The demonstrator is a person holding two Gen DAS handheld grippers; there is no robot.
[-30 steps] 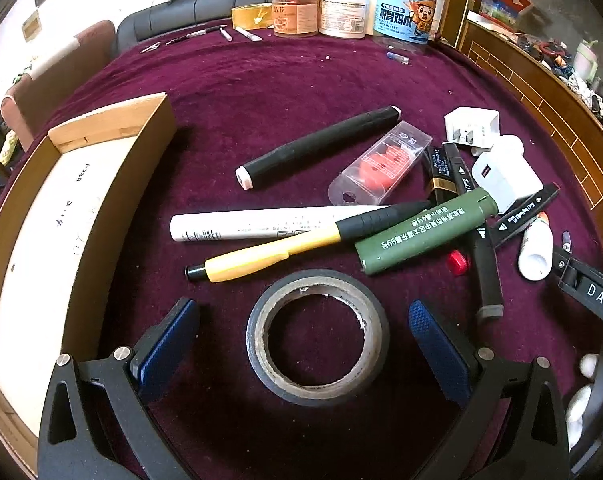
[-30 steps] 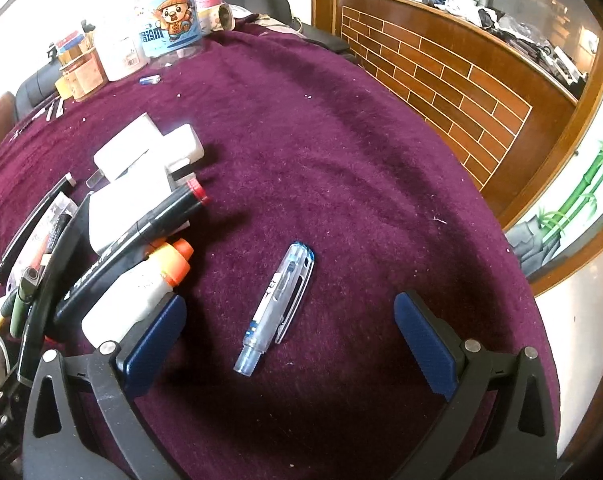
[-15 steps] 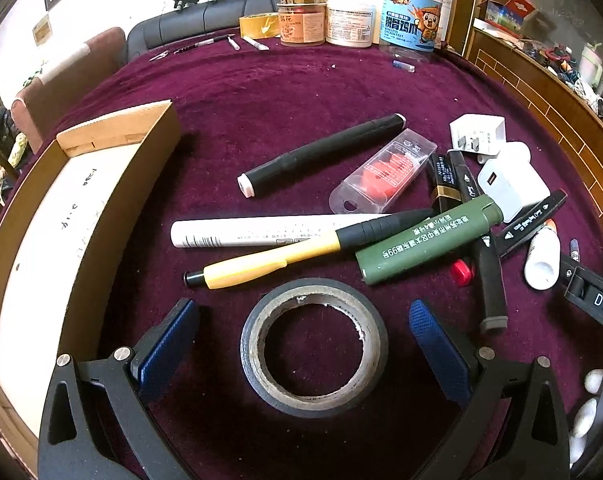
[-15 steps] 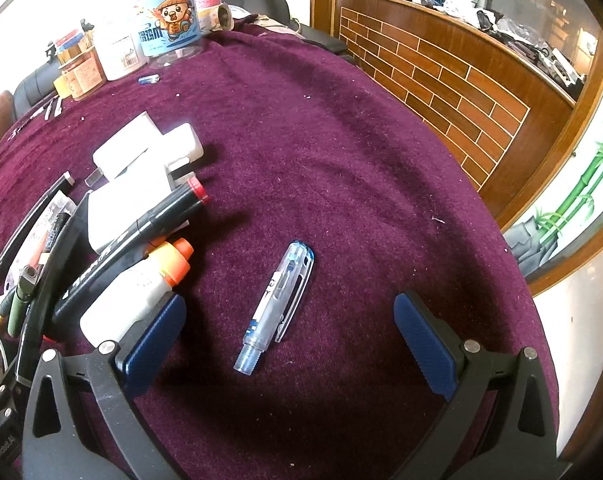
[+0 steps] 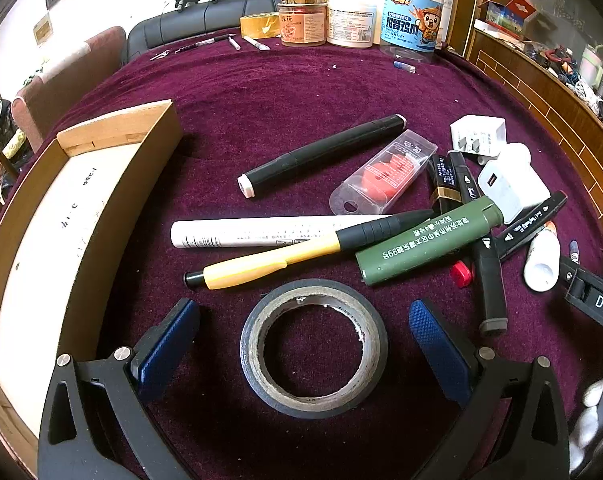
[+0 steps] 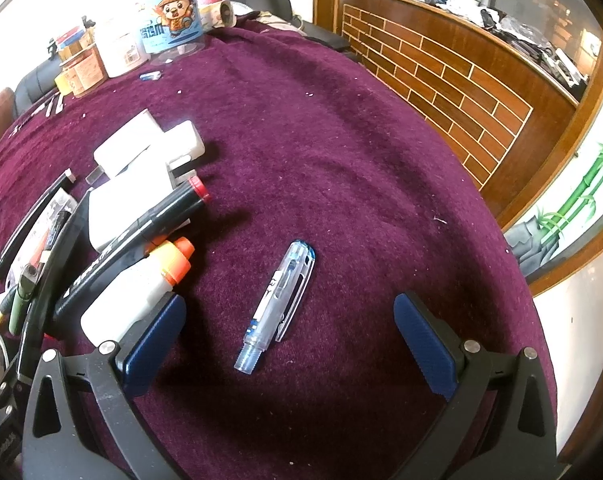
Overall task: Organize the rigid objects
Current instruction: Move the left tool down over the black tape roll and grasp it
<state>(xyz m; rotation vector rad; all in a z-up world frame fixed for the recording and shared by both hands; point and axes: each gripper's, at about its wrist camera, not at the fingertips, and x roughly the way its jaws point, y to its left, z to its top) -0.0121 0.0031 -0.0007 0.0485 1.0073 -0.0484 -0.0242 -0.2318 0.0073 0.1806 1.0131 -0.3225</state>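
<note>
The left claw (image 5: 303, 344) is hovering spread wide over a roll of black tape (image 5: 314, 347), which is lying flat on the purple cloth of the bench (image 5: 301, 92) between the two blue pads, touching neither. Just beyond the roll, a yellow and black pen (image 5: 285, 256) is lying across a white tube (image 5: 261, 232), and a green marker (image 5: 429, 246) is resting on a heap of black markers (image 5: 489, 280) to the right. Farther back, a long black marker (image 5: 321, 156) and a clear packet with something red inside (image 5: 383, 174) are lying side by side. Two white chargers (image 5: 501, 176) are sitting at the right of the heap. An open cardboard box (image 5: 121, 168) is standing at the left (nothing can be seen in the part that shows).

The right claw (image 6: 289, 338) is also hanging spread apart, holding nothing. A clear pen barrel with blue ends (image 6: 279, 300) is lying alone on the cloth between its pads, well apart from both. To the left, a white bottle with an orange cap (image 6: 141, 292) is lying just beside the left pad, under a black marker with a red end (image 6: 141, 236). Jars (image 6: 149, 48) are standing at the far edge of the bench.
</note>
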